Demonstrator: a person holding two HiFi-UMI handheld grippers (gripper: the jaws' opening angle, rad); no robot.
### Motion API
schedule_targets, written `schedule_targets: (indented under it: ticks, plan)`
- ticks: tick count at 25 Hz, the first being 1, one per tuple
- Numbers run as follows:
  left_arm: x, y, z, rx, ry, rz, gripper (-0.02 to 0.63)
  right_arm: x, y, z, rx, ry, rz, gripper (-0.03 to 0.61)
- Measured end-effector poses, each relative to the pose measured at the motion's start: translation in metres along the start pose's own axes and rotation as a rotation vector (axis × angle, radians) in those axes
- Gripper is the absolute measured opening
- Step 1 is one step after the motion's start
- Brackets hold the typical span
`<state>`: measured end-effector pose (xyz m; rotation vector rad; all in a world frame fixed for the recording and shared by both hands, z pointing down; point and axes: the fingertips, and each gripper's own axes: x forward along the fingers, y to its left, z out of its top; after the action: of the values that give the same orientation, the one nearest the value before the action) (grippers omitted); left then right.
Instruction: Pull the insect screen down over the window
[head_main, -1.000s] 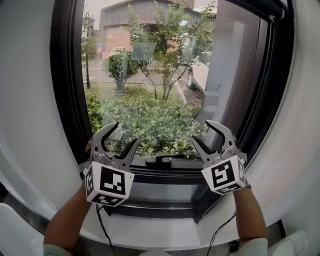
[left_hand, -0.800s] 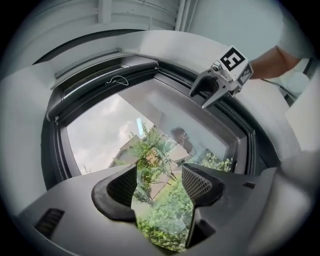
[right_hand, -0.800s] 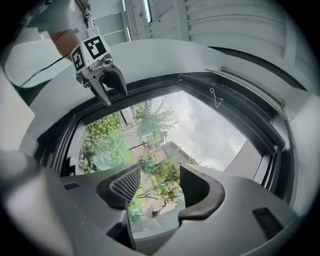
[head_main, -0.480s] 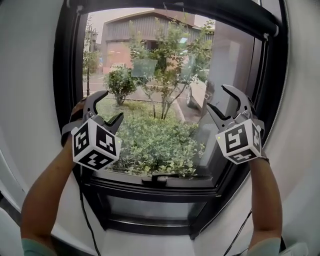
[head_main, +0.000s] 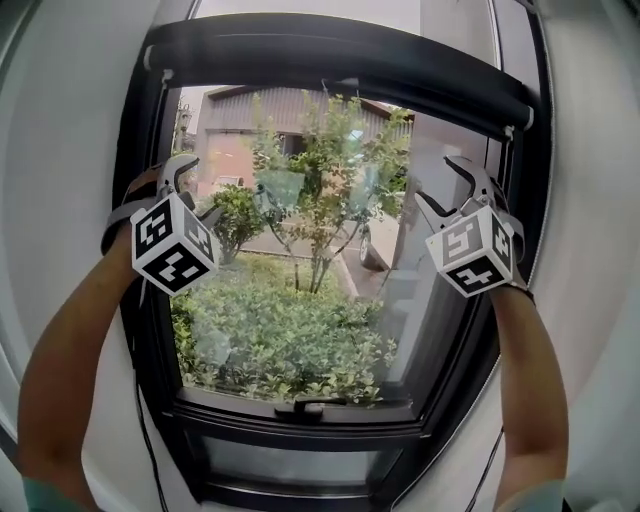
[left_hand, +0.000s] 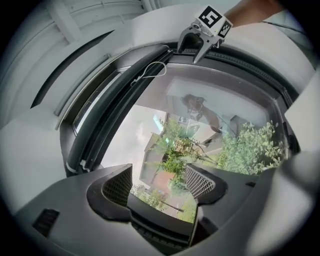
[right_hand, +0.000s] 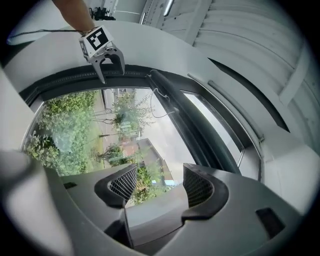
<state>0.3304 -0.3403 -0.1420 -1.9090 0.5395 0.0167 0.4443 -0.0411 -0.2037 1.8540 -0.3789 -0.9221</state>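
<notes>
**A:** Where is the screen?

**B:** The screen (head_main: 340, 55) is a dark roll across the top of the window (head_main: 290, 432). I can't see its mesh. A thin cord (left_hand: 148, 74) sits near its middle.

**A:** And your grippers?

**B:** My left gripper (head_main: 195, 190) and right gripper (head_main: 440, 185) are high at the window's sides, tips up. Both have just been opening wide, with nothing between the jaws.

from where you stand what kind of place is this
Probably an indoor room, at a ground-level window facing a garden: a dark window frame in white walls, a rolled-up screen housing across its top, shrubs and a building outside.
</notes>
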Motion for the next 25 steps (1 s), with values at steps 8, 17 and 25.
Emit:
schedule_targets:
  ticks: [8, 17, 25]
  plan:
    - [0.009, 0.077, 0.003, 0.032, 0.007, 0.081, 0.359, 0.023, -0.053, 0.025, -0.046, 0.032, -0.032, 0.271]
    - [0.02, 0.115, 0.027, 0.138, 0.031, 0.077, 0.397, 0.038, -0.073, 0.005, -0.141, 0.137, 0.024, 0.288]
    - [0.037, 0.116, 0.022, 0.199, 0.062, 0.07, 0.413, 0.049, -0.07, -0.001, -0.219, 0.159, 0.053, 0.288]
